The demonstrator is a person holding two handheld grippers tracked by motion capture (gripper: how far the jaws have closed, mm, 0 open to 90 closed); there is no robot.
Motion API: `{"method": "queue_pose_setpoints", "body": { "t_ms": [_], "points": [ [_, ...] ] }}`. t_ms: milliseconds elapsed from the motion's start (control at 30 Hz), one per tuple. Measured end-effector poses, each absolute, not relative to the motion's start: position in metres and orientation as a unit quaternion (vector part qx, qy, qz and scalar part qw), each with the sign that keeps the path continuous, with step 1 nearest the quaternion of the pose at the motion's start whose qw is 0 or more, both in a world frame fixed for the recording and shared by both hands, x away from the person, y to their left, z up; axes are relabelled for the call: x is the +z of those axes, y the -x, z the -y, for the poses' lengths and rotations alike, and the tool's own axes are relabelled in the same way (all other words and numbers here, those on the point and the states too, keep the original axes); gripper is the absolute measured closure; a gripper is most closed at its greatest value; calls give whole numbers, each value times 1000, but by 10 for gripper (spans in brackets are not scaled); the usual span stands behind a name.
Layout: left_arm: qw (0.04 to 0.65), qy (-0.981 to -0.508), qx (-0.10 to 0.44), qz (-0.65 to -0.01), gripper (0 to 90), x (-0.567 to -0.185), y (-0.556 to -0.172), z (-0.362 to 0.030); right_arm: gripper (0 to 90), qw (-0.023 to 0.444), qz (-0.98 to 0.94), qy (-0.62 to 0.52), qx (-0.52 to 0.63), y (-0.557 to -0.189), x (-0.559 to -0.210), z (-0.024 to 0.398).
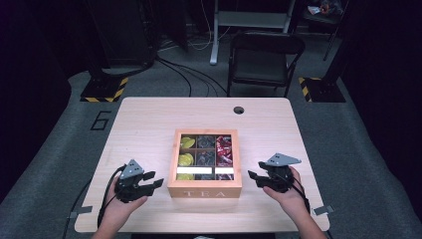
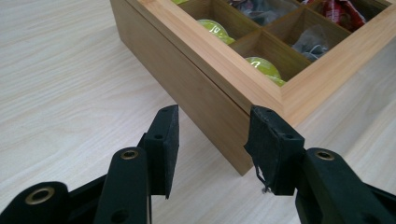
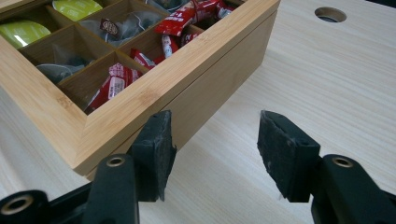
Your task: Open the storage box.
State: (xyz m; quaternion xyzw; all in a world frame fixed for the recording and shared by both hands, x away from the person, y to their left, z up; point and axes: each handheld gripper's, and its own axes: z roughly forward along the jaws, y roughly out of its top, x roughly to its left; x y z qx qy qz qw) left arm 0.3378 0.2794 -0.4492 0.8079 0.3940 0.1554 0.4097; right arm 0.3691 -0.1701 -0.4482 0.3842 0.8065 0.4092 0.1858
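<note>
My left gripper (image 1: 155, 182) and right gripper (image 1: 253, 175) flank the tea box (image 1: 204, 191), jaws apart, empty; a one-sided push could skid it sideways.

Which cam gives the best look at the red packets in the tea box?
Right gripper view: the red packets lie close, wrappers distinct in the tea box compartments. High view shows them as small red patches in the right column. Left gripper view catches a few at the top edge.
</note>
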Motion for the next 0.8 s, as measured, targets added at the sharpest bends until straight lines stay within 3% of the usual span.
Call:
{"method": "queue_pose_setpoints", "body": {
  "t_ms": [800],
  "points": [
    [415, -824, 130, -362, 536, -460, -324, -266, 448, 175, -802, -372, 434, -353, -448, 165]
  ]
}}
